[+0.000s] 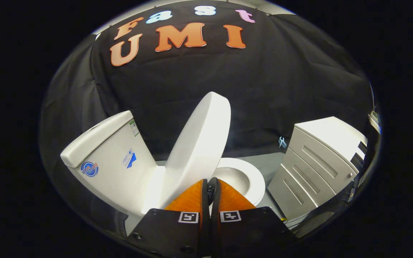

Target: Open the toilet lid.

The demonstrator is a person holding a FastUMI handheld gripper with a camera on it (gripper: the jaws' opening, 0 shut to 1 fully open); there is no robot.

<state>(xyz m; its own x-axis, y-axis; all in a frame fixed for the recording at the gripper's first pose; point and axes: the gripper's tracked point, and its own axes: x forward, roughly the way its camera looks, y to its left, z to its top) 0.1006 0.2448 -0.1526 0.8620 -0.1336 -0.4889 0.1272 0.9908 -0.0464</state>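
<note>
1. In the left part of the picture stands the white water tank (109, 161) of the toilet, with its cover on top and some stickers on its side.
2. Just right of the tank, in the middle of the picture, the toilet lid (201, 143) is raised. It stands steeply, leaning toward the tank, with its lower end at the hinge side of the bowl.
3. At the bottom centre is the gripper (212, 188). Its two fingers (192, 200) are pressed close together, with almost no gap between them, and they hold nothing. Their tips lie in front of the lower part of the lid and the near edge of the seat; I cannot tell if they touch either one.
4. Right of the fingers, the white seat (255, 179) lies flat on the bowl (231, 177), which is uncovered.
5. Further right, on the grey floor (264, 161), stands a white drawer cabinet (317, 161), apart from the toilet.
</note>
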